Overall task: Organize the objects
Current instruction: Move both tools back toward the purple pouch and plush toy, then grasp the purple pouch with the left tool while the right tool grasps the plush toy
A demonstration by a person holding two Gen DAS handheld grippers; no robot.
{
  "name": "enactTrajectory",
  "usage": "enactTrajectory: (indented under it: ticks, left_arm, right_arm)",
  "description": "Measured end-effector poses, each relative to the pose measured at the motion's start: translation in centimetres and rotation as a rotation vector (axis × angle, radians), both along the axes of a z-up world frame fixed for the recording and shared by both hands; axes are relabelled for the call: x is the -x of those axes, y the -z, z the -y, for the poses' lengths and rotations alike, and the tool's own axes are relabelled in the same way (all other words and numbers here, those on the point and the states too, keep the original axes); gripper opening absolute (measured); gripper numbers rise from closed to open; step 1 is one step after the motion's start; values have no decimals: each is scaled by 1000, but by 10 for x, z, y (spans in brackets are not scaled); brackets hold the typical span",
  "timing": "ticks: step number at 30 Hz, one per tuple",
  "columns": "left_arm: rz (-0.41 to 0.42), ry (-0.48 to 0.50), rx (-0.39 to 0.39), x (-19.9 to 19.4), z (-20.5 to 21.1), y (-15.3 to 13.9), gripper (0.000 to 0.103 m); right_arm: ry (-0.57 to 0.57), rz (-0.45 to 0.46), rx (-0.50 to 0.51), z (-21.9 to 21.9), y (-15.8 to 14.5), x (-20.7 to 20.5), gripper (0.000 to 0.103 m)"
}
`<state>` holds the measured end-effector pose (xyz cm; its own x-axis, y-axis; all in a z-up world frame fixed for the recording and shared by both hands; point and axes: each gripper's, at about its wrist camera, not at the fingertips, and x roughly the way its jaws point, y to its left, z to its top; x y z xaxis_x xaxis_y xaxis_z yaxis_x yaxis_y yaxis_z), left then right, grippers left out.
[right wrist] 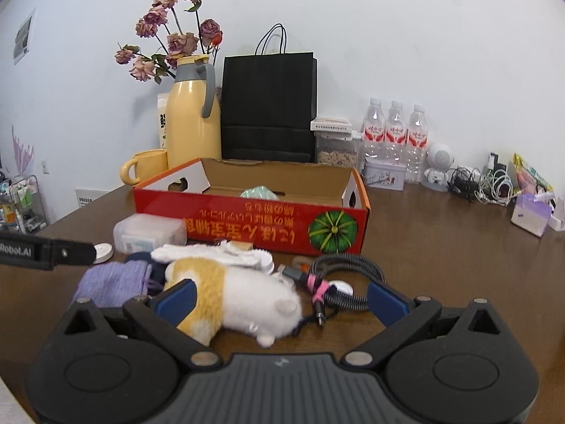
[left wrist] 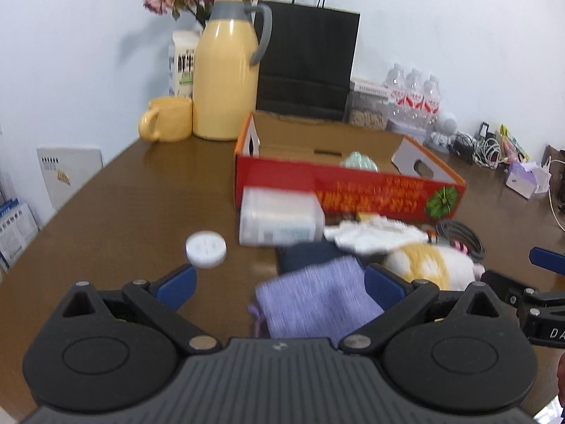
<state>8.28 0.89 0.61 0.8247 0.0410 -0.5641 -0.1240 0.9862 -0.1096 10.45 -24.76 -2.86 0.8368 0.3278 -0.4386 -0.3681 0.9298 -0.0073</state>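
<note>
Both tongs gape empty over the brown wooden table (right wrist: 441,233). The left tongs (left wrist: 280,284) straddle a lilac knitted pouch (left wrist: 314,300). The right tongs (right wrist: 280,298) flank a white-and-orange plush toy (right wrist: 240,300) before the red cardboard box (right wrist: 254,226).

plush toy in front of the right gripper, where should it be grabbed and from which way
Grip the plush toy across its thick middle, where the orange band meets the white body. It lies on its side, long axis running left to right, so come from the near side and above with the right gripper, whose jaws stand open, one finger either side of the width. Soft fill should compress. Avoid the coiled cable beside it.
</note>
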Motion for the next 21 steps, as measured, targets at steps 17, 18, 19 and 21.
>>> enactTrajectory:
  ticks: [17, 18, 19, 21]
  left_arm:
    - [-75, 22, -7, -4, 40, 38, 103]
    - [-70, 28, -8, -2, 41, 38, 98]
    - [-65, 35, -5, -1, 41, 38, 91]
    - [-62, 47, 0, 1, 41, 36, 87]
  right_arm:
    - [8, -42, -33, 12, 18, -3, 103]
    - [7, -43, -34, 12, 18, -3, 103]
    - [7, -44, -35, 12, 18, -3, 103]
    - [4, -47, -35, 13, 19, -3, 103]
